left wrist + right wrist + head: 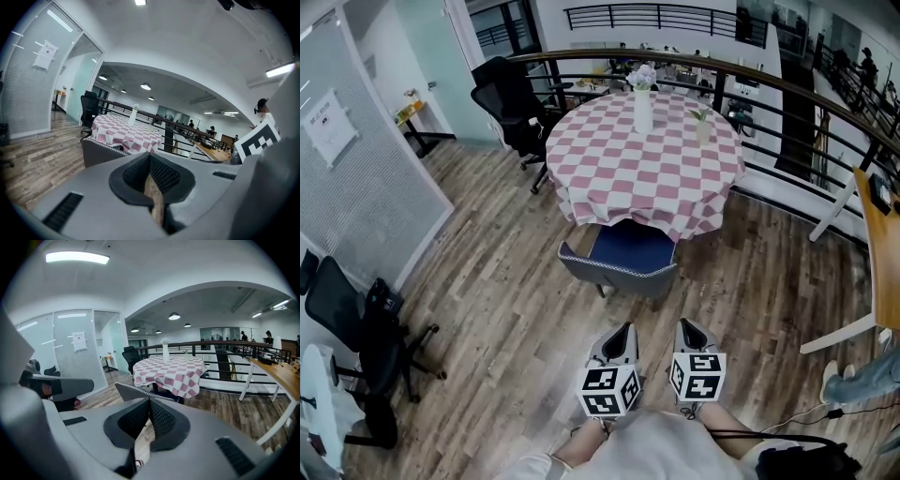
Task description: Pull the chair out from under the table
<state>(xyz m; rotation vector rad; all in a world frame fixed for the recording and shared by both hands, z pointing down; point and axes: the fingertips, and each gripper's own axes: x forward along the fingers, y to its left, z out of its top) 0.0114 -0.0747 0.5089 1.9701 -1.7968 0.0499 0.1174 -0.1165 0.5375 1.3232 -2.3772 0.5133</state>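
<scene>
A chair (623, 262) with a blue seat and a grey back is tucked under the near side of a round table (647, 159) covered in a pink-and-white checked cloth. Its grey back (101, 150) faces me and also shows in the right gripper view (136, 392). My left gripper (626, 328) and right gripper (686, 325) hover side by side a short way in front of the chair back, apart from it. Both point toward it and slightly down. The left gripper's jaws (149, 155) are shut with nothing in them. The right gripper's jaws (149, 401) are also shut and hold nothing.
A white vase (643, 103) and a small plant stand on the table. Black office chairs stand at the back left (511, 98) and the near left (356, 328). A dark railing (787, 103) curves behind the table. A wooden desk (881, 244) is at the right.
</scene>
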